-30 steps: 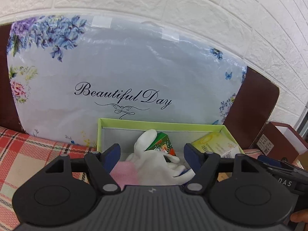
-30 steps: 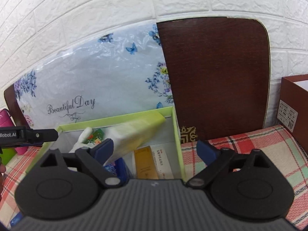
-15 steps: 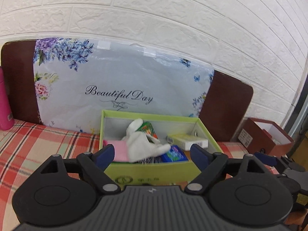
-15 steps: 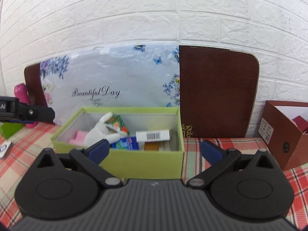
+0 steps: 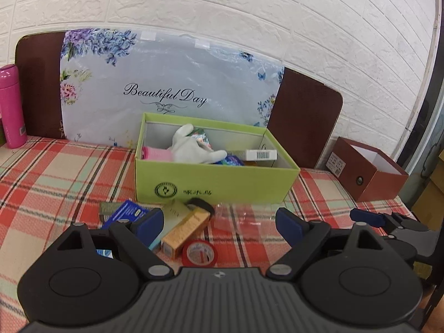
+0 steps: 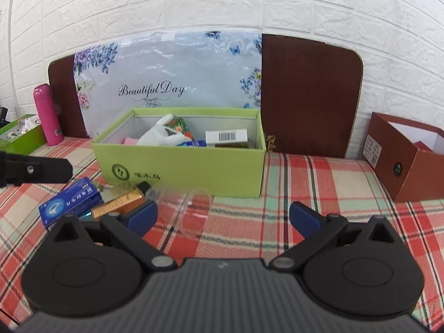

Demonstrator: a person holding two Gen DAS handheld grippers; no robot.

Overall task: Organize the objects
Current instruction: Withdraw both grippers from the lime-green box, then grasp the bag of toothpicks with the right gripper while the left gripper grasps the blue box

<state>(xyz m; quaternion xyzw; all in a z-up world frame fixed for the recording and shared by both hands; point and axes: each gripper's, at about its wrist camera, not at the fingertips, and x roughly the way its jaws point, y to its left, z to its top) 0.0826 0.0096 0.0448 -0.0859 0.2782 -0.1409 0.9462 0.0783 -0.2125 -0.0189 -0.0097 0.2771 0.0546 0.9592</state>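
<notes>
A lime-green box point(image 5: 216, 183) point(image 6: 180, 166) stands on the plaid cloth and holds a white glove point(image 5: 191, 147) point(image 6: 161, 136), a white barcode box point(image 5: 260, 154) point(image 6: 226, 136) and other small packs. In front of it lie a blue box point(image 5: 125, 213) point(image 6: 69, 202), an orange box point(image 5: 186, 229) point(image 6: 119, 202), a red tape roll point(image 5: 199, 252) and a clear plastic cup point(image 5: 238, 219) point(image 6: 191, 208) on its side. My left gripper point(image 5: 219, 224) hovers open above these loose items, gripping nothing. My right gripper point(image 6: 223, 216) is open and empty, just right of the cup.
A pink bottle point(image 5: 11, 105) point(image 6: 48, 113) stands at the back left beside a green tray point(image 6: 22, 138). An open brown box point(image 5: 369, 172) point(image 6: 402, 158) sits at the right. A floral bag and a brown board lean on the white brick wall behind.
Both grippers have drawn back from the green box, which now looks smaller and farther. The loose items in front of it have come into view. The left jaws stand wider.
</notes>
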